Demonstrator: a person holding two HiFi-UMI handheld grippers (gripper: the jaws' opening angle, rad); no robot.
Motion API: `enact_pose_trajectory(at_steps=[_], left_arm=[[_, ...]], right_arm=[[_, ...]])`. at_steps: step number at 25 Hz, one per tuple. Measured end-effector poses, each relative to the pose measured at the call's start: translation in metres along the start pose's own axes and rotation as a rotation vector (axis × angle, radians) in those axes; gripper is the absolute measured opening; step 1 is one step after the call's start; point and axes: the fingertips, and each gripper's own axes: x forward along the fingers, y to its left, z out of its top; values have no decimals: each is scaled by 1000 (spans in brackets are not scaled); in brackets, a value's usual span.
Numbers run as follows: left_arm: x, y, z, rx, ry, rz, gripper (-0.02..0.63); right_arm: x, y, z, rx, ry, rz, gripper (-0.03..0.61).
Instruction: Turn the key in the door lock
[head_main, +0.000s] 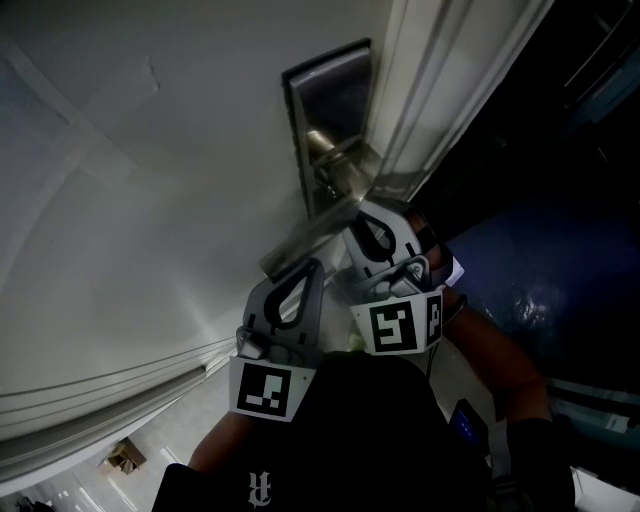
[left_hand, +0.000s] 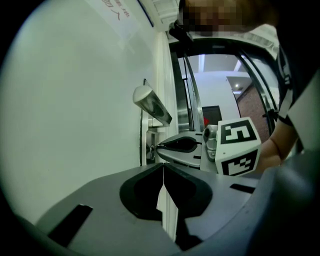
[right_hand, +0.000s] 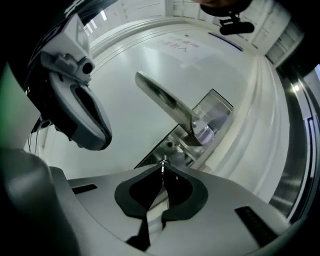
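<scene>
**While clamping the key at the door lock**

Pinching with the right gripper (right_hand: 163, 168), with both jaws pressed together on the key (right_hand: 163, 162) — showing only as a thin metal sliver at the tips. Pointing that sliver at the lock plate (right_hand: 215, 112) on the white door (right_hand: 150, 55), just under the lever handle (right_hand: 165, 102). Not resolving how deep in the lock it is sitting.

Confirming from the left gripper view: reaching in level from the door-edge side, with the right claw's tip meeting the lock cylinder (left_hand: 151, 149) below the handle. Also catching the right claw's marker cube (left_hand: 238, 148) and a hand (left_hand: 279, 145) behind it.

Hovering with the left gripper (left_hand: 163, 169) near the lock but apart from it — jaws fully closed against each other, gripping nothing, with only the door edge (left_hand: 162, 100) showing past them.

Looking down in the head view: bunching both grippers beneath the metal plate, with the left one nearer the camera and the right one closer to the door frame (head_main: 440, 90). Filling the bottom of the view with a dark garment (head_main: 350, 440).
</scene>
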Motion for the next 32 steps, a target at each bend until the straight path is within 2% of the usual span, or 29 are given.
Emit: enact_pose_trajectory(at_steps=[4, 8, 12, 19, 24, 32], left_arm=[[-2, 1, 1, 6, 0, 2, 8], [-3, 2, 2, 13, -4, 4, 8], [-3, 1, 3, 15, -3, 1, 8], [-3, -1, 4, 16, -2, 0, 8], [-3, -2, 5, 19, -4, 0, 8], [-4, -2, 3, 19, 1, 2, 8]], right_arm=[[1, -3, 1, 224, -13, 18, 20], [1, -6, -3, 526, -13, 42, 21], [0, -8, -8, 774, -29, 96, 21], [1, -10, -15, 1297, -62, 194, 21], [1, -10, -18, 1602, -97, 245, 21], [2, -9, -24, 1910, -145, 335, 23]])
